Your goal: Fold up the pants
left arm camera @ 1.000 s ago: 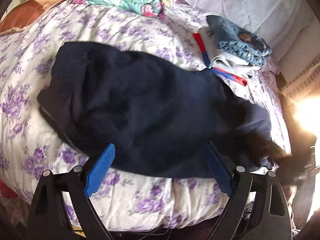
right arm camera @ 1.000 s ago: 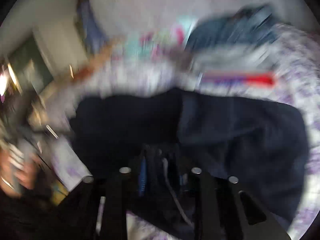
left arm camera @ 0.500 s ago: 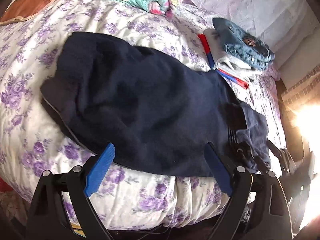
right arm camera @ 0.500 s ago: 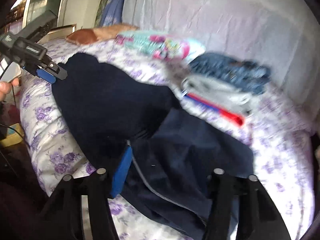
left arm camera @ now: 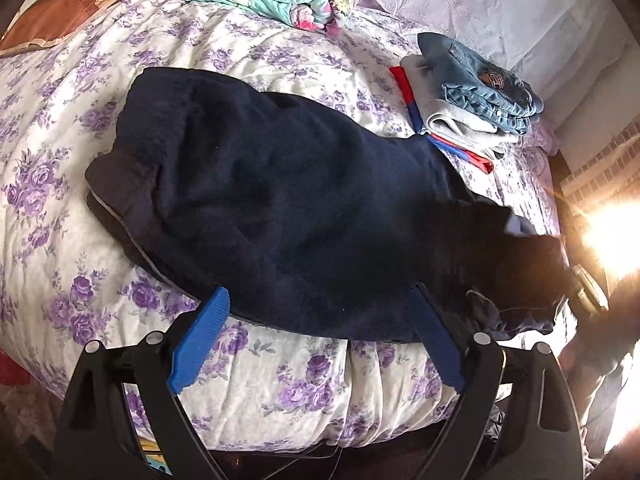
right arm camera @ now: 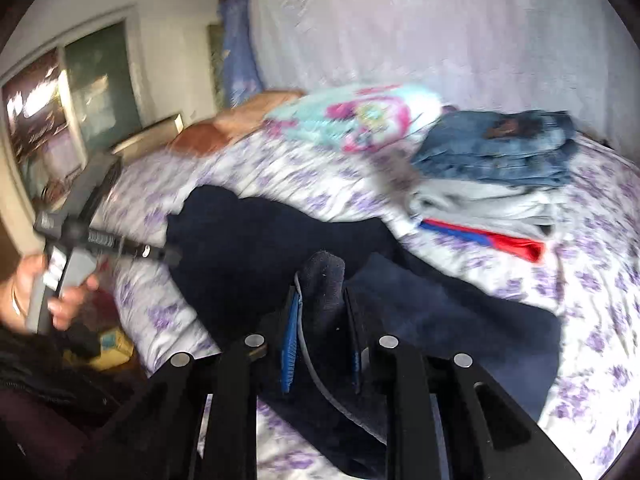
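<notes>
Floral bed [left arm camera: 280,380]: right gripper [right arm camera: 322,304] just clenched navy pants [left arm camera: 300,208]; left gripper [left arm camera: 320,312] spread.

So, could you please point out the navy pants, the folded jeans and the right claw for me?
navy pants [left arm camera: 288,216]: left wrist view, middle of the dark fabric.
folded jeans [right arm camera: 500,148]: right wrist view, top of the clothes stack.
right claw [right arm camera: 322,312]: right wrist view, between its fingertips, closed on pants fabric.

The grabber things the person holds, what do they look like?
Each gripper, left gripper and right gripper, has a black angular frame with triangular cut-outs, round silver bolts, and flat bright blue pads on its two fingers. From the side, the left one shows a grey handle with white lettering on its black bar. The person wears a thin bracelet and dark clothing.
</notes>
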